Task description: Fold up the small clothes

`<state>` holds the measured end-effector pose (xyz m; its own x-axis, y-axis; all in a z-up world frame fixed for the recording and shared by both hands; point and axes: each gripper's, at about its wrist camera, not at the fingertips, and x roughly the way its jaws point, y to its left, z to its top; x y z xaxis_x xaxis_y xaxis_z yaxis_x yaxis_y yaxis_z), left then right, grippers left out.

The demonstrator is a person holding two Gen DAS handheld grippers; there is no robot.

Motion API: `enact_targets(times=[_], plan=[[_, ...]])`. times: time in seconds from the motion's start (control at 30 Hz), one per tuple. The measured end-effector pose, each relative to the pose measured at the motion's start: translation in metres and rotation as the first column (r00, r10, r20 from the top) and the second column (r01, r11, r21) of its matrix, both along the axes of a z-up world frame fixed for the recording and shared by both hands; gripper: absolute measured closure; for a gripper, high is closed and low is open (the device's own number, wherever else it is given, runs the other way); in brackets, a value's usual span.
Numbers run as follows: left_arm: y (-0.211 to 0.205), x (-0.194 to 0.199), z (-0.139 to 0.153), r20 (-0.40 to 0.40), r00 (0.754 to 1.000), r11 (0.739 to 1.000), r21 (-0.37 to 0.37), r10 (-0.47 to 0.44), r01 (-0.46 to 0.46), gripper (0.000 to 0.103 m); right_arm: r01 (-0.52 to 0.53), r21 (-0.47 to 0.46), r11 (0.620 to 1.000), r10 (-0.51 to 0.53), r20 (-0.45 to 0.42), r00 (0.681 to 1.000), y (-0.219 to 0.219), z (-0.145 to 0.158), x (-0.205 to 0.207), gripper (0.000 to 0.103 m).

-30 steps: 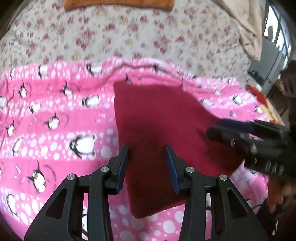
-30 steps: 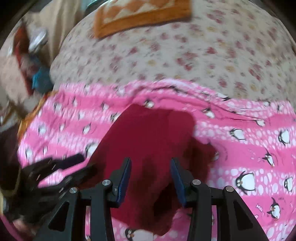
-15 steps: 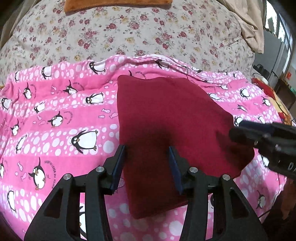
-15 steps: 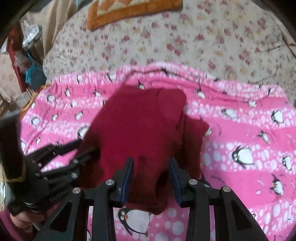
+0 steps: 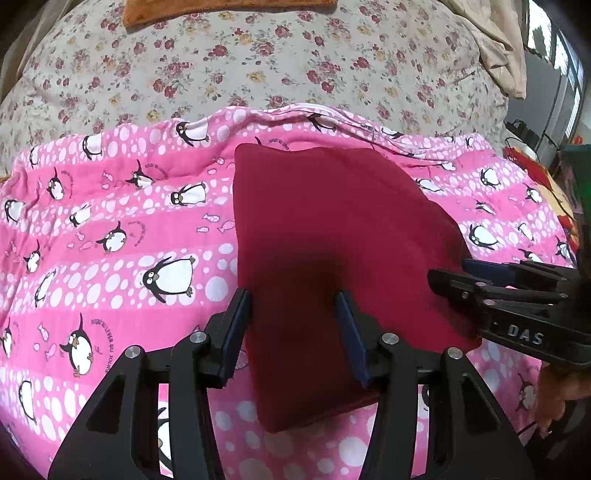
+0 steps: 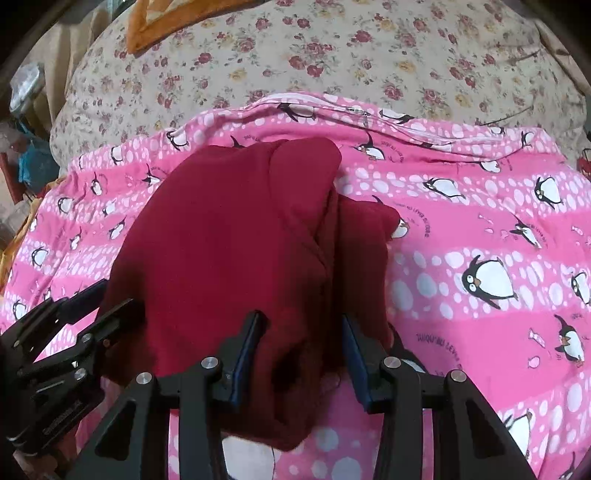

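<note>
A dark red garment (image 5: pixel 332 236) lies folded flat on a pink penguin-print blanket (image 5: pixel 110 236). In the right wrist view the garment (image 6: pixel 229 251) shows a loose fold on its right side. My left gripper (image 5: pixel 293 317) is open and empty, hovering over the garment's near part. My right gripper (image 6: pixel 301 343) is open and empty, over the garment's near edge. The right gripper also shows in the left wrist view (image 5: pixel 509 295) at the garment's right edge. The left gripper shows in the right wrist view (image 6: pixel 74 325) at the garment's left edge.
A floral bedsheet (image 5: pixel 258 66) lies beyond the blanket. An orange cloth (image 5: pixel 221 11) lies at the far edge. A beige cloth (image 5: pixel 495 44) hangs at the back right. Cluttered items (image 6: pixel 29 147) stand off the bed's left side.
Both grippers have drawn back a little from the garment, which now lies still and flat. The right gripper has shifted toward the garment's right edge.
</note>
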<state>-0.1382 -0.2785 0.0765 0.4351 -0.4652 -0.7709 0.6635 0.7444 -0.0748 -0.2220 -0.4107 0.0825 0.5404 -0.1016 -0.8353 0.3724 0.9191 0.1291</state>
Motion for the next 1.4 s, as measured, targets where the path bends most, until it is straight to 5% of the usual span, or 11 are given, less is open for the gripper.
enact_targets(times=[0.13, 0.3, 0.43, 0.63, 0.87, 0.93, 1.0, 1.07, 1.27, 1.4], plan=[[0.004, 0.009, 0.004, -0.057, 0.998, 0.999, -0.033, 0.001, -0.003, 0.053, -0.001, 0.034, 0.999, -0.001, 0.032, 1.0, -0.004, 0.008, -0.005, 0.056], [0.012, 0.03, 0.008, -0.173, 0.985, 0.989, -0.148, -0.026, 0.0, 0.037, 0.076, 0.071, 0.995, -0.085, 0.131, 0.988, -0.027, 0.02, -0.013, 0.017], [0.016, 0.051, 0.0, -0.271, 0.962, 0.972, -0.23, -0.025, -0.04, 0.029, 0.101, 0.147, 0.984, -0.123, 0.148, 0.981, -0.056, 0.013, -0.011, 0.012], [-0.002, 0.068, -0.025, -0.37, 0.925, 0.971, -0.239, -0.081, -0.011, 0.021, 0.044, 0.313, 0.949, -0.095, 0.148, 0.984, -0.079, -0.016, 0.011, 0.007], [-0.01, 0.075, -0.035, -0.415, 0.903, 0.968, -0.251, -0.111, 0.003, 0.024, -0.072, 0.349, 0.934, 0.024, 0.141, 0.99, -0.059, -0.031, 0.048, 0.007], [-0.009, 0.073, -0.03, -0.393, 0.913, 0.969, -0.249, -0.111, 0.011, 0.032, -0.062, 0.326, 0.943, 0.018, 0.138, 0.99, -0.054, -0.029, 0.053, 0.018], [-0.005, 0.068, -0.023, -0.372, 0.921, 0.968, -0.249, -0.112, 0.017, 0.039, -0.053, 0.318, 0.946, 0.004, 0.153, 0.988, -0.05, -0.018, 0.051, 0.047], [0.002, 0.061, -0.011, -0.356, 0.927, 0.967, -0.255, -0.12, 0.027, 0.044, -0.055, 0.318, 0.947, 0.006, 0.154, 0.988, -0.047, -0.008, 0.049, 0.056], [0.052, 0.022, 0.031, -0.324, 0.935, 0.954, -0.296, -0.146, 0.046, 0.044, -0.101, 0.349, 0.932, 0.045, 0.167, 0.985, -0.016, 0.023, 0.023, 0.059], [0.085, -0.008, 0.023, -0.338, 0.933, 0.966, -0.257, -0.122, 0.033, 0.044, -0.142, 0.389, 0.91, 0.079, 0.174, 0.982, 0.016, 0.021, -0.005, 0.059]])
